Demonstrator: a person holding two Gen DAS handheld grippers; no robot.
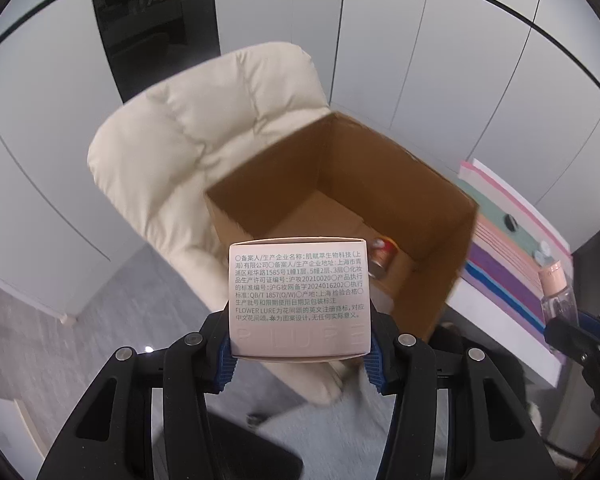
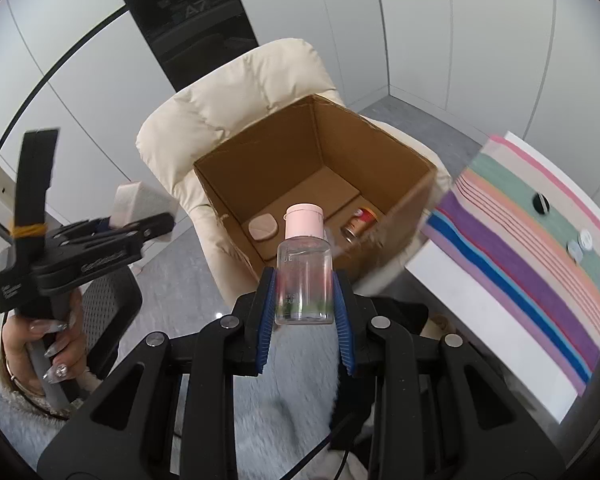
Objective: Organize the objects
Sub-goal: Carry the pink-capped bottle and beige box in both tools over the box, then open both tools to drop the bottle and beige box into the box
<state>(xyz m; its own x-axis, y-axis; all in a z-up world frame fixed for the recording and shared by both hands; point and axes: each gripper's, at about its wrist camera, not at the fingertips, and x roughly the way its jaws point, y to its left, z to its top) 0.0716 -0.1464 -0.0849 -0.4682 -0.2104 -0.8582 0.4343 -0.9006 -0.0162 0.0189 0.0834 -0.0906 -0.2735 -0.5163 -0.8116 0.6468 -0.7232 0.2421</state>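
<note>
My left gripper [image 1: 300, 356] is shut on a pale pink carton [image 1: 299, 296] printed with small text, held in front of the near wall of an open cardboard box [image 1: 380, 172]. My right gripper [image 2: 304, 314] is shut on a clear bottle [image 2: 305, 280] with a pink cap, just short of the same cardboard box [image 2: 360, 152]. Inside the box lie a small can [image 2: 360, 222] and a pink round pad [image 2: 263, 227]. In the right wrist view the left gripper [image 2: 148, 220] and its pink carton [image 2: 130, 202] show at the left, in a person's hand [image 2: 44, 340].
The box rests on a cream padded chair [image 1: 188, 132]. At the right, a striped cloth [image 2: 540, 272] covers a white table [image 2: 484, 320] and carries a black disc [image 2: 540, 202] and clear caps [image 2: 580, 244]. A dark mesh chair [image 2: 108, 304] stands at lower left. Grey carpet lies below.
</note>
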